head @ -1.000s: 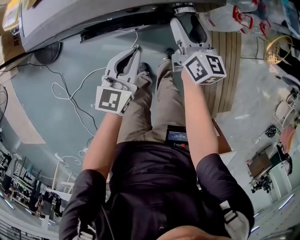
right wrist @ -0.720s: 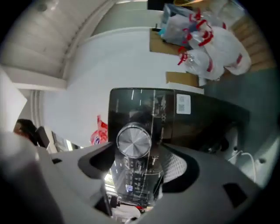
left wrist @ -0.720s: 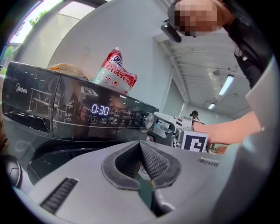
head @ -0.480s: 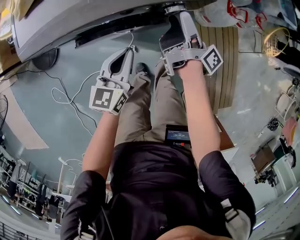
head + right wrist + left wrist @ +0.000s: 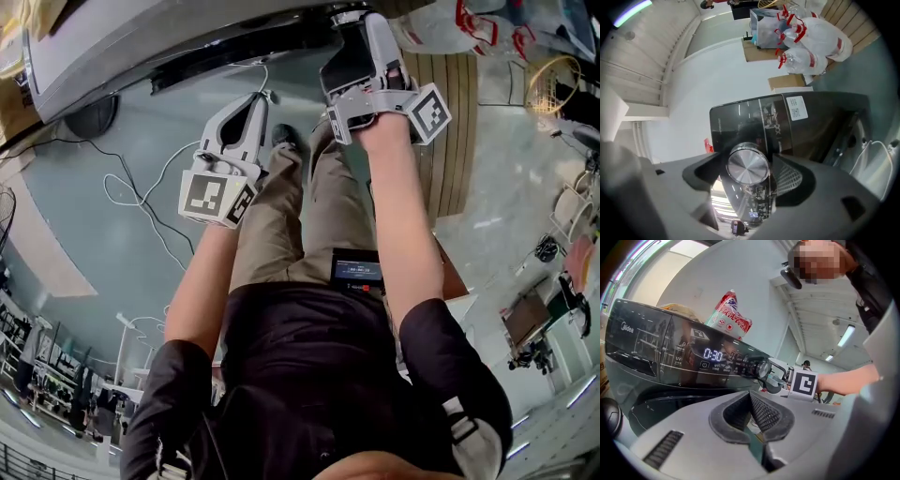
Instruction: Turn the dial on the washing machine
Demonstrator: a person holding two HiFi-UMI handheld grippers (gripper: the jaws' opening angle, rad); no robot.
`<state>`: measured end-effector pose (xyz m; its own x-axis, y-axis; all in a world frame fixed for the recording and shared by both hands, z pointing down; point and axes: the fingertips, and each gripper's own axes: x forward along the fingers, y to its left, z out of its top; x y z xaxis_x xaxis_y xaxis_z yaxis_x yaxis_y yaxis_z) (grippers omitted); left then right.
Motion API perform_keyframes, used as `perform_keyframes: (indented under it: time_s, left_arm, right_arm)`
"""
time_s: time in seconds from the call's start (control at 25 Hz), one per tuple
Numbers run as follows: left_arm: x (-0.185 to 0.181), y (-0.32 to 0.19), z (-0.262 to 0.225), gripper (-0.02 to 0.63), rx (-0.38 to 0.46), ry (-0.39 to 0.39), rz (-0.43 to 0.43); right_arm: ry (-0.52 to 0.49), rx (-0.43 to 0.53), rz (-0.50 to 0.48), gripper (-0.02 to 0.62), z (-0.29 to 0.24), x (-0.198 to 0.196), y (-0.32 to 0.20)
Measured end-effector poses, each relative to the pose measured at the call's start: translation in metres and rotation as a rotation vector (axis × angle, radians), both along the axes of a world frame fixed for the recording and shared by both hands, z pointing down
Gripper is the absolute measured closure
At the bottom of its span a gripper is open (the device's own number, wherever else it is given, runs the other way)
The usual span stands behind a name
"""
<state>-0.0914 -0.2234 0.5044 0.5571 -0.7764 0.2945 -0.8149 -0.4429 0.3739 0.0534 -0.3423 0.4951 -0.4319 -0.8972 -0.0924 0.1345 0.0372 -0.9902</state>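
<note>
Dial (image 5: pixel 748 168): brushed-metal knob on the dark control panel (image 5: pixel 684 357) of the washing machine (image 5: pixel 811 126). In the left gripper view it sits right of the lit display (image 5: pixel 712 354), which reads 0:30.

Right gripper (image 5: pixel 746 174): straddles the dial, 1 jaw on each side, pointing straight at the knob face. Jaws have just been opening. They stand wide, with the knob between them and a thin gap at each pad, so they're not clamping it.

Left gripper (image 5: pixel 750 395): jaws closed tip to tip, nothing in them. It's held off the panel, low and to the left of the dial, and takes no part in this.

Step, my read: the letting-go end of a turn stroke. The knob is bracketed but free.

Next move, 2 options:
1. If the program is set, back the right gripper straight out along the knob axis. A jaw that drags across the rim could nudge the setting.
2. If more rotation is needed, keep the jaws centred on the knob, close evenly on the rim, then roll the wrist about the knob axis without pushing sideways.

Risk: the rim looks smooth, so an off-centre or light grip will probably slip. Check the display before deciding. I can't read the program markings around the knob from here.
</note>
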Motion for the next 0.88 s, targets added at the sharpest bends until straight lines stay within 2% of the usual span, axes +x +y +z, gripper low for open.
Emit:
perform_keyframes:
  time_s: [0.36,0.52,0.88]
  left_arm:
    - [0.001,0.001,-0.001,0.612,0.001,-0.003,0.006]
    - [0.002,0.001,0.0,0.612,0.002,-0.006,0.007]
    - [0.007,0.005,-0.002,0.612,0.007,-0.007,0.018]
  right_arm:
    - [0.052,0.007,-0.049,0.29,0.006,-0.002,0.0]
    - [0.186,0.027,-0.095,0.316,0.001,-0.005,0.0]
    - [0.511,0.084,-0.12,0.319,-0.007,-0.004,0.0]
